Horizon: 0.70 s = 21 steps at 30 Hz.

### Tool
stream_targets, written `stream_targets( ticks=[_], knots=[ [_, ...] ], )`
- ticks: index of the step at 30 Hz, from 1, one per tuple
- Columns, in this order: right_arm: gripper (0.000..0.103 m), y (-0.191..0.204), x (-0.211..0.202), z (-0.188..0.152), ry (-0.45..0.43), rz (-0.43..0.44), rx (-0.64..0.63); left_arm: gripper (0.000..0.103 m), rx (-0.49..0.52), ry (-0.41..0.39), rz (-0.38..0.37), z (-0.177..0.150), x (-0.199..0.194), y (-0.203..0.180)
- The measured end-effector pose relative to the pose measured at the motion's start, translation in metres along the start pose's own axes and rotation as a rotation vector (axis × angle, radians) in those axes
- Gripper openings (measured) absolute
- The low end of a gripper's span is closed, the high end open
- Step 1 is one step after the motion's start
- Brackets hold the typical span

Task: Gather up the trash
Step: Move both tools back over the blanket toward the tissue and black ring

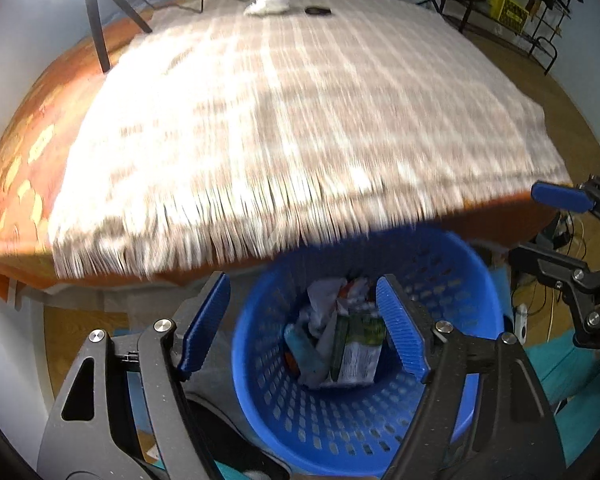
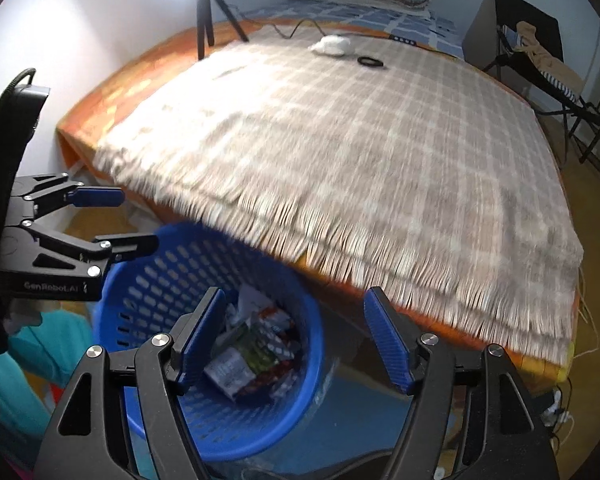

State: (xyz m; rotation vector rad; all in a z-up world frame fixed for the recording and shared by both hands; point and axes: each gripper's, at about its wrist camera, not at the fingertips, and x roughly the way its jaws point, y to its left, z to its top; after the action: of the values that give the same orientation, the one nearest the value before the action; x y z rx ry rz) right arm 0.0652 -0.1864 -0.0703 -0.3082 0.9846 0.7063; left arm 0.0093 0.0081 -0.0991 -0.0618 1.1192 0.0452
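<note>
A blue perforated basket (image 1: 452, 280) stands on the floor at the foot of the bed and holds several wrappers, cartons and crumpled papers (image 1: 340, 340). My left gripper (image 1: 304, 324) hovers open and empty over the basket. My right gripper (image 2: 296, 338) is open and empty above the basket (image 2: 148, 280) and its trash (image 2: 252, 356). A crumpled white paper (image 1: 269, 3) lies at the far end of the bed; it also shows in the right wrist view (image 2: 332, 45). The right gripper's blue finger (image 1: 560, 196) shows at the right edge of the left wrist view.
The bed carries a beige checked blanket (image 1: 280, 120) with fringe over an orange sheet (image 2: 112, 92). A black ring (image 2: 370, 62) lies near the white paper. A small tripod (image 2: 206, 12) stands at the far left corner. Folding chairs (image 2: 548, 80) stand to the right.
</note>
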Motion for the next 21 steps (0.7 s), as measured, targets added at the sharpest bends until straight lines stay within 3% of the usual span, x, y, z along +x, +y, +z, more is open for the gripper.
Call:
stream_targets(
  ticks=[10,21],
  knots=[
    [0.071,-0.043,0.001,0.053,-0.097,-0.031,0.04,0.078,-0.009,-0.096,0.016,0.088,0.004,0.022],
    [0.071,-0.089,0.048,0.136,-0.11,0.018,0.096,0.078,-0.071,-0.222,-0.023,0.201,0.028,0.048]
  ],
)
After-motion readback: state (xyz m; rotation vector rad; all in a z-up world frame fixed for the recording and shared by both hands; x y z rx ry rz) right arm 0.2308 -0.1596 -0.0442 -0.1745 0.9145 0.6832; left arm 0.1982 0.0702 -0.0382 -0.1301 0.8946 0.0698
